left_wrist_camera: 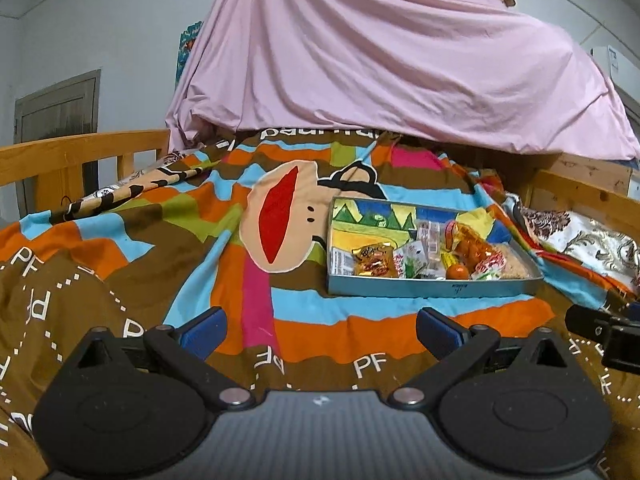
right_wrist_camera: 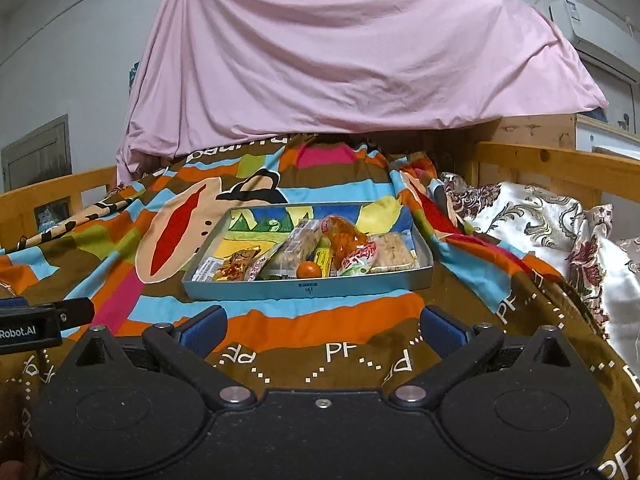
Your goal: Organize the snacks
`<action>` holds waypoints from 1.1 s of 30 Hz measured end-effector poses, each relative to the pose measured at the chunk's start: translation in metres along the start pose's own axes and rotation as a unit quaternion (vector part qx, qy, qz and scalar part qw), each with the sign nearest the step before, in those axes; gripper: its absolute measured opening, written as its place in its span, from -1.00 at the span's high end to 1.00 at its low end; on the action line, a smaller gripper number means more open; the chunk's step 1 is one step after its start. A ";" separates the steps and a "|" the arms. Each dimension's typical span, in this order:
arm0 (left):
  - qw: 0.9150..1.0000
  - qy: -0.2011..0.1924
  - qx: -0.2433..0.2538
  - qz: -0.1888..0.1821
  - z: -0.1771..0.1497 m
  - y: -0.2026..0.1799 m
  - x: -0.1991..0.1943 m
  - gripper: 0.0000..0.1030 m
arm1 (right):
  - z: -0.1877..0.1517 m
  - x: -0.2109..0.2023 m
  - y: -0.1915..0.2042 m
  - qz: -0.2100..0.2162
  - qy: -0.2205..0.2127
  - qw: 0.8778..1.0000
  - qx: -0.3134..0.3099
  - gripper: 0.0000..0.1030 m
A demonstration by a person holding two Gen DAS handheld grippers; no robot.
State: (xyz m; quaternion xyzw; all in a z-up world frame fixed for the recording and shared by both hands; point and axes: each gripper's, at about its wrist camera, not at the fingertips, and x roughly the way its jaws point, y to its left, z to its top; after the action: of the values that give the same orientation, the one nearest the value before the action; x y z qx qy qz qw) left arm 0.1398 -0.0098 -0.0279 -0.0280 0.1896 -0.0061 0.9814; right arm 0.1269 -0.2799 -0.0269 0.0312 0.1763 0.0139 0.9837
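The bed is covered by a blanket (right_wrist_camera: 360,320) striped in brown, orange, sky blue, green and pink, printed with white "PF" letters and dotted lines. A grey-blue tray (right_wrist_camera: 308,289) with a painted yellow, green and blue floor is filled with orange, red, yellow and white snack packets (right_wrist_camera: 304,256). A plain pink sheet (right_wrist_camera: 340,60) is draped behind, and a white cloth with maroon floral print (right_wrist_camera: 532,216) is seen at the right.

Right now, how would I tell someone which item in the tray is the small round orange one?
Find the shallow grey tray lying on the striped blanket, ahead of both open grippers. Snacks are piled along its near side. The small orange ball sits against the middle of the near wall; it is the only smooth, round, unwrapped-looking piece, while its neighbours are flat or crinkled packets.
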 end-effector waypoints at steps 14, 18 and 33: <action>0.999 0.039 0.006 -0.001 -0.002 -0.007 0.015 -0.99 | -0.004 0.019 -0.003 -0.002 0.033 0.999 0.016 -0.99; 1.000 0.027 0.005 -0.004 -0.004 -0.012 0.018 -0.99 | -0.004 0.024 -0.004 -0.005 0.032 0.999 0.016 -0.99; 1.000 0.006 -0.015 -0.002 -0.016 -0.010 0.028 -0.99 | -0.008 0.038 -0.001 -0.011 0.039 0.999 0.002 -0.99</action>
State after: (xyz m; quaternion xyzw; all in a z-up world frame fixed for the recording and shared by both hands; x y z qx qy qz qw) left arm 0.1598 -0.0209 -0.0525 -0.0430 0.1954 -0.0049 0.9798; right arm 0.1594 -0.2789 -0.0474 0.0306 0.2153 0.0044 0.9761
